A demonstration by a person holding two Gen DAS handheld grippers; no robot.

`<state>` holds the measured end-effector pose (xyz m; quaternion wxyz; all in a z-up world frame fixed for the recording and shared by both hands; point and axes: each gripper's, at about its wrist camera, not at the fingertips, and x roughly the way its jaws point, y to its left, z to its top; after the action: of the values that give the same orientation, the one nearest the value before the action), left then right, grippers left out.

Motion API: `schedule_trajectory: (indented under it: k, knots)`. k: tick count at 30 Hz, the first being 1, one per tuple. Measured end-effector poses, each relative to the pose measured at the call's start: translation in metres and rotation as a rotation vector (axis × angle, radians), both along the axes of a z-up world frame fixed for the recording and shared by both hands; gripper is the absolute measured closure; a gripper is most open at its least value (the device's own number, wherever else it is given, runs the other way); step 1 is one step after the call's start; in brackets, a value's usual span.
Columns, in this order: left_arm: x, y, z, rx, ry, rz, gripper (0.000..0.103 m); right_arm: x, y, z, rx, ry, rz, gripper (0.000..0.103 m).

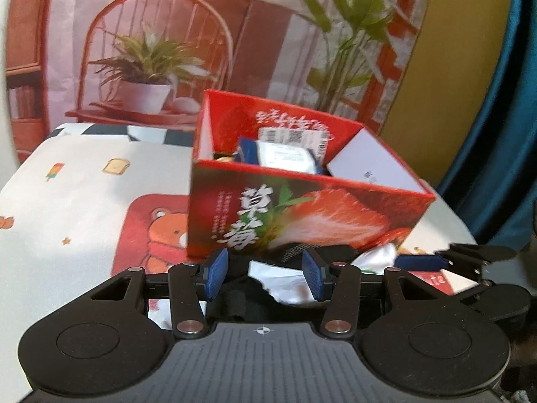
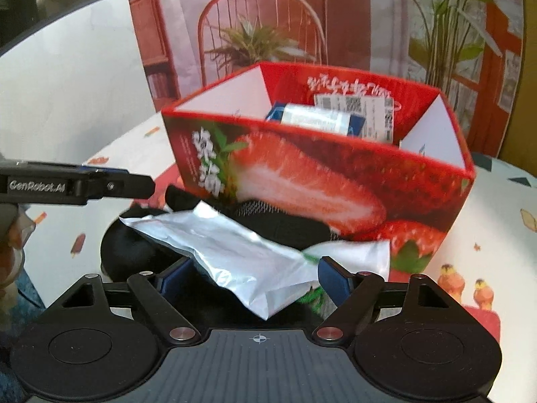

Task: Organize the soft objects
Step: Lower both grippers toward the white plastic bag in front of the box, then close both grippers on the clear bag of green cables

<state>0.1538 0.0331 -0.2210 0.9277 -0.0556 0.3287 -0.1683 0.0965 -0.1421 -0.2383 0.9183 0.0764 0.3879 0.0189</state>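
A red strawberry-print box (image 1: 302,215) stands open on the table, holding a blue-and-white packet (image 1: 285,158); the box also shows in the right wrist view (image 2: 319,174), with the packet (image 2: 315,117) inside. A silver foil pouch (image 2: 228,255) lies on black fabric (image 2: 288,225) in front of the box. My right gripper (image 2: 256,278) is open with the pouch between its blue pads, not clamped. My left gripper (image 1: 265,275) is open above the black fabric (image 1: 241,299) and the pouch's edge (image 1: 285,282). The right gripper's tip (image 1: 423,262) shows at the right.
The table has a white cloth (image 1: 77,201) with a red bear mat (image 1: 154,235). A printed backdrop with a chair and plants (image 1: 154,57) hangs behind. A blue curtain (image 1: 503,134) is at the right. The left gripper's arm (image 2: 77,186) crosses the right wrist view.
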Motion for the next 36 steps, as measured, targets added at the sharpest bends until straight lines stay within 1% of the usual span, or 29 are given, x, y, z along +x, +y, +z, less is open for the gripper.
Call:
schedule_trajectory:
  k: [4,8,12,13,16,21,29,34,36]
  knots:
    - [0.000,-0.008,0.000,-0.011,0.002,-0.051,0.051,0.007,-0.004,0.006,-0.002,-0.023,-0.004,0.027]
    - [0.003,-0.016,-0.004,-0.010,0.016,-0.078,0.051,0.013,-0.007,0.010,0.004,-0.038,-0.010,0.029]
    - [0.006,-0.019,-0.007,0.000,0.002,-0.096,0.045,0.017,-0.011,0.010,0.023,-0.046,-0.022,0.031]
    - [0.008,-0.020,-0.007,-0.003,0.001,-0.100,0.044,0.018,-0.012,0.011,0.029,-0.049,-0.026,0.032]
    - [0.014,-0.020,-0.008,-0.009,-0.004,-0.097,0.045,0.019,-0.015,0.010,0.044,-0.052,-0.032,0.035]
    - [0.026,-0.025,-0.012,0.000,0.007,-0.096,0.046,0.020,-0.018,0.008,0.067,-0.055,-0.035,0.035]
    - [0.036,-0.024,-0.013,-0.014,0.012,-0.085,0.047,0.021,-0.024,0.004,0.092,-0.057,-0.040,0.035]
    - [0.043,-0.022,-0.014,-0.030,0.022,-0.072,0.048,0.024,-0.019,-0.001,0.060,-0.047,0.004,0.034]
    - [0.044,-0.022,-0.014,-0.032,0.023,-0.071,0.048,0.024,-0.018,-0.004,0.045,-0.047,0.014,0.037]
